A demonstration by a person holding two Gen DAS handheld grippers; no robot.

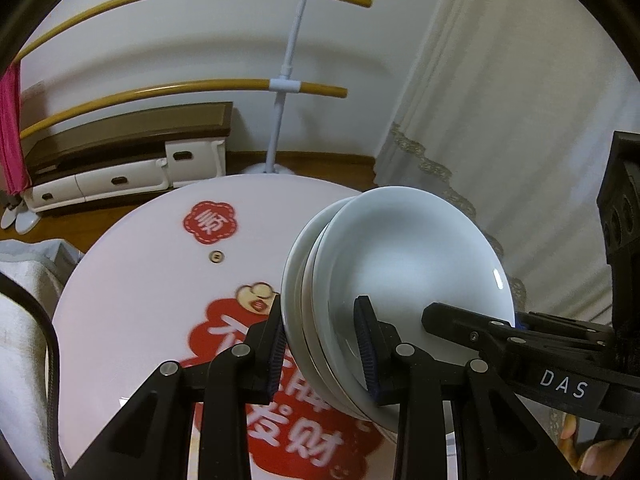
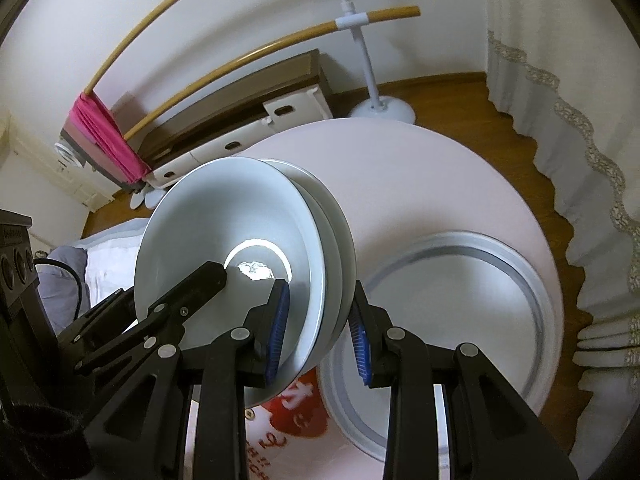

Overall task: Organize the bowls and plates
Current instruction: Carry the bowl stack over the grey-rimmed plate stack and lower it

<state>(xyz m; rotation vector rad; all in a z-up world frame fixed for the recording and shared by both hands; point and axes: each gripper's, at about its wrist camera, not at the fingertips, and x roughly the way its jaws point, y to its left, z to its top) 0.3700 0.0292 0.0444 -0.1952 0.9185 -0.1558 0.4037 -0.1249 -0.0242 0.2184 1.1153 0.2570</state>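
Note:
A stack of white plates [image 1: 400,264] hangs in the air above the round white table [image 1: 152,280] with its red print. My left gripper [image 1: 320,312] is shut on the stack's rim, one blue pad on the top plate's face and the other under the bottom plate. In the right wrist view the same stack [image 2: 224,216] is clamped at the opposite rim by my right gripper [image 2: 320,308]. The right gripper's upper finger [image 1: 460,322] lies across the top plate in the left wrist view. The left gripper's finger [image 2: 200,280] does the same in the right wrist view.
A round white tray with a grey rim [image 2: 536,280] lies on the table [image 2: 440,168] below the stack. Beyond the table are a rack with yellow bars [image 1: 200,88], a pink cloth [image 2: 108,136], a low cabinet [image 1: 120,168], a lace curtain [image 2: 580,120] and a wooden floor.

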